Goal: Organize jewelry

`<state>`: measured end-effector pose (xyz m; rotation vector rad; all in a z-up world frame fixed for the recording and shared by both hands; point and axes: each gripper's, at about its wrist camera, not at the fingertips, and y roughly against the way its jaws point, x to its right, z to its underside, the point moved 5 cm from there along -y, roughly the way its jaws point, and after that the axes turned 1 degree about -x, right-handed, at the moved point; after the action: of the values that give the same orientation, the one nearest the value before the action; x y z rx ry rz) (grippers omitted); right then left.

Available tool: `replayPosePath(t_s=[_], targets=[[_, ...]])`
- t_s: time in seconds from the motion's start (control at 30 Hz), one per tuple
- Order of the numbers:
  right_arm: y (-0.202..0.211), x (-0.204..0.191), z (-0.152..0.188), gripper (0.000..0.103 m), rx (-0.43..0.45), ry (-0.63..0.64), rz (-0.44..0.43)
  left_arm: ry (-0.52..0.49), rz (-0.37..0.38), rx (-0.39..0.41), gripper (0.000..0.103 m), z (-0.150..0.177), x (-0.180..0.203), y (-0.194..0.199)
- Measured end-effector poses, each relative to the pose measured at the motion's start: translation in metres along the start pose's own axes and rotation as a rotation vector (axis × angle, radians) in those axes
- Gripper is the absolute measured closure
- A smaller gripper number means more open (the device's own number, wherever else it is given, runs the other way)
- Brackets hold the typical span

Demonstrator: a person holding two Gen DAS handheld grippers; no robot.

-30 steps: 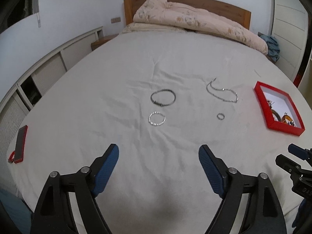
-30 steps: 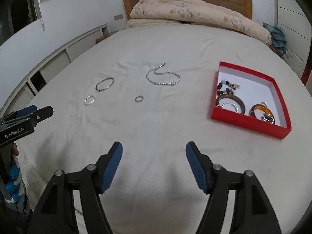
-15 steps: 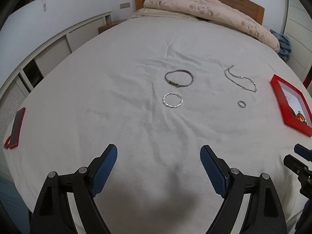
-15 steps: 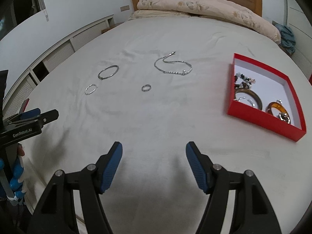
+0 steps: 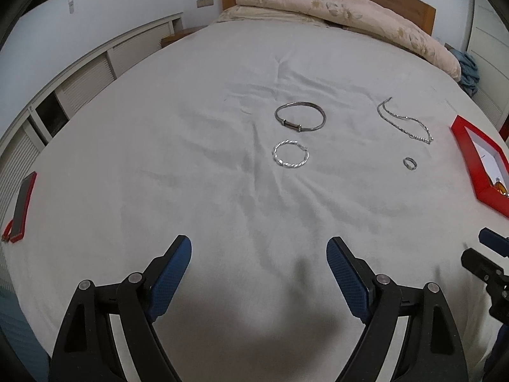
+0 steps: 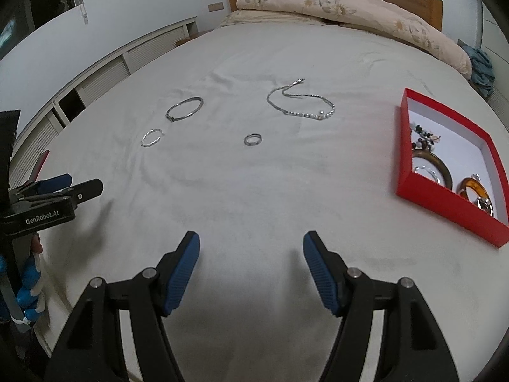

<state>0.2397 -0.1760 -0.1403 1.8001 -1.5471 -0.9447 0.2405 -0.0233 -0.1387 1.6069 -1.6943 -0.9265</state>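
On the white bed sheet lie a dark silver bangle [image 5: 300,116] [image 6: 184,108], a twisted silver bracelet [image 5: 290,158] [image 6: 152,137], a small ring [image 5: 410,163] [image 6: 253,139] and a silver chain necklace [image 5: 404,122] [image 6: 300,102]. A red box [image 6: 445,200] [image 5: 470,159] at the right holds several bangles and beads. My left gripper [image 5: 258,256] is open and empty, short of the twisted bracelet. My right gripper [image 6: 251,251] is open and empty, short of the ring.
A folded floral duvet [image 5: 343,9] lies by the wooden headboard. A red-cased phone [image 5: 22,203] lies at the bed's left edge. Low white cabinets [image 5: 79,86] run along the left wall. A blue cloth [image 6: 482,65] sits far right.
Both grippers have moved forward over the bed and a little to the left; the jewelry looks closer. Nothing was picked up.
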Motion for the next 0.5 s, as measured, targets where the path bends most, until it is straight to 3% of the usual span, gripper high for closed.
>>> replayPosePath(t_s=[0.5], targets=[[-0.035, -0.006, -0.042, 0.038, 0.030, 0.054, -0.028, -0.051, -0.020, 0.041, 0.017, -0.045, 0.016, -0.032]])
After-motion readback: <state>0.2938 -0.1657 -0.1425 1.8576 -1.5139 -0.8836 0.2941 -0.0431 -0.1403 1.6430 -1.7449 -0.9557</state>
